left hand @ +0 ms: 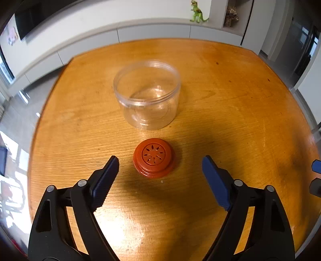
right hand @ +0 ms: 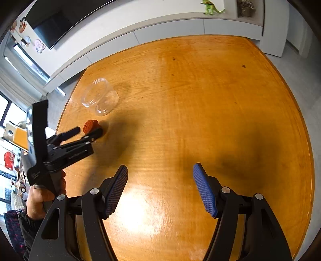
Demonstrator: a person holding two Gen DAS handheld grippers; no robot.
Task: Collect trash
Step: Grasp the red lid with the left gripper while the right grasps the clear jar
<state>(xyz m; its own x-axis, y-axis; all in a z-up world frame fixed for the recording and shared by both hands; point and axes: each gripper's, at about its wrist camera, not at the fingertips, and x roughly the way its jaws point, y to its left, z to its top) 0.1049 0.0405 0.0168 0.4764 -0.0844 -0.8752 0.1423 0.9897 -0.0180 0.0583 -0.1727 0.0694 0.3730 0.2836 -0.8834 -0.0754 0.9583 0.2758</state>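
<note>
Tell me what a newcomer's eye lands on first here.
A red-brown lid lies flat on the orange wooden table, just ahead of the left gripper, whose jaws are spread wide. Behind it stands an empty clear plastic jar, upright and open. A green toy dinosaur perches on the white counter beyond.

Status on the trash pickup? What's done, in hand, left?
Done: nothing visibly collected. The clear jar stands upright, open and empty on the wooden table.
In hand: the left gripper is open, its fingers flanking the red cap, not yet touching it. The right gripper is open, holding nothing, over bare table.
Left: grasp the cap, presumably drop it into the jar.
</note>
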